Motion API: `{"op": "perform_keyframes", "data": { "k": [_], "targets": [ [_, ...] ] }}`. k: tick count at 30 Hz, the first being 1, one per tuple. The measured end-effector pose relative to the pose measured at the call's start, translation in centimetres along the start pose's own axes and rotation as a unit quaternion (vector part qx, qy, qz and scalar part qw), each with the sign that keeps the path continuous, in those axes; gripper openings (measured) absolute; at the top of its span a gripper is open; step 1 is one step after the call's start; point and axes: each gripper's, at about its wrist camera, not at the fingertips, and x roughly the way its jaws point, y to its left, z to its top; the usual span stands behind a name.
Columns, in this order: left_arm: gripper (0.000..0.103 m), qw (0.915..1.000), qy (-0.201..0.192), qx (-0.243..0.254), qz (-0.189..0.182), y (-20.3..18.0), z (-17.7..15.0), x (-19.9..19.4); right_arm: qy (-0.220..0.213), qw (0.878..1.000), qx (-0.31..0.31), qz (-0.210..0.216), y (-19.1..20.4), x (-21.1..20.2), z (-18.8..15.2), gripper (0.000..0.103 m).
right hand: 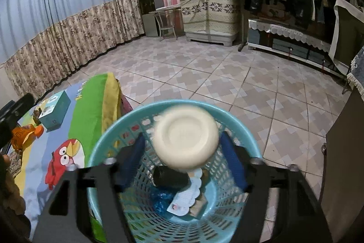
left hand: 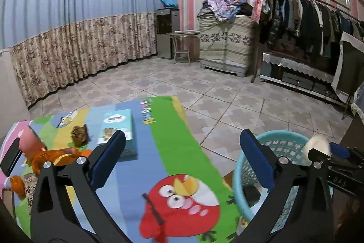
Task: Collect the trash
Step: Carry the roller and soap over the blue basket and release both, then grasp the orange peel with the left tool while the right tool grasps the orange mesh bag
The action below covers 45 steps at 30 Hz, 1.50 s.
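Basket is the landmark: a cream bowl sits over its mouth between the right gripper, whose jaws stand wide, apparently off it. Letting it fall centred would serve. The left gripper gapes empty beside the basket, over the cloth.

Left gripper wide open, empty, over cartoon-print cloth. Tissue box just beyond its left finger. Blue basket beside the cloth, right.
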Motion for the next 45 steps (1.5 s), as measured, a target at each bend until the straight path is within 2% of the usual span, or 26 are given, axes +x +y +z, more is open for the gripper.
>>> {"op": "perform_keyframes", "data": {
  "k": [6, 11, 25, 33, 45],
  "targets": [
    [0.097, 0.9995, -0.008, -0.018, 0.025, 4.8, -0.4, -2.0, -0.017, 1.0, -0.009, -0.018, 1.6, -0.7, 0.1, 0.094],
    [0.097, 0.998, -0.014, -0.034, 0.052, 8.9, -0.9, -3.5, -0.028, 0.999, -0.023, -0.017, 4.1, -1.6, 0.2, 0.095],
    [0.097, 0.9872, -0.018, -0.08, 0.137, 21.8, -2.8, -7.9, -0.036, 0.995, -0.066, 0.071, 14.5, -3.6, -1.8, 0.096],
    [0.097, 0.9795, 0.015, -0.101, 0.173, 28.3, -6.3, -8.7, -0.019, 0.992, -0.09, 0.092, 18.9, -3.2, -3.9, 0.096],
    [0.097, 0.9657, 0.058, -0.127, 0.219, 34.6, -11.8, -8.9, 0.0, 0.983, -0.147, 0.113, 23.4, -2.5, -6.1, 0.096]
  ]
}}
